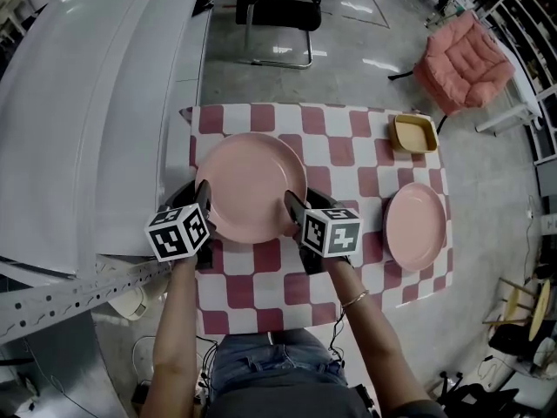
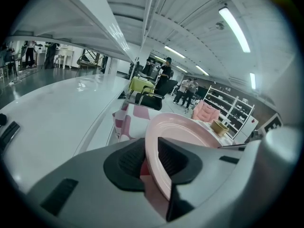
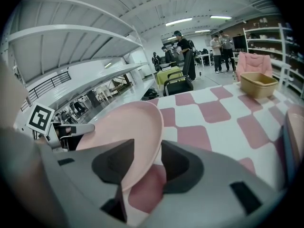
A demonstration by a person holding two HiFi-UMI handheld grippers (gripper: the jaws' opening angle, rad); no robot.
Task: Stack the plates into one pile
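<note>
**Two grippers, one big plate, held by its near rim**

Two pink plates are in play. The large plate [image 1: 252,181] sits at the left-centre of the checked tablecloth [image 1: 344,159], and the small plate [image 1: 415,225] lies flat well apart from it, toward the right edge. A yellow bowl [image 1: 412,133] stands at the far right corner, clear of both.

The large plate looks like glazed ceramic or hard plastic. I would expect it to be stiff and smooth, somewhat slick under rubber pads, and liable to chip if it is dropped or knocked. Its raised rim is the only place a narrow jaw can grip, since the flat middle gives nothing to pinch.

The left gripper [image 1: 204,200] has its jaws drawn narrow with the plate's near-left rim pinched between the pads. The right gripper [image 1: 294,209] straddles the near-right rim in the same way, jaws close on it, though a thin gap seems to show at one pad.

With both holds on the near side, the far edge will probably want to droop. As it is the wider plate, it would sit better under the small one.
</note>
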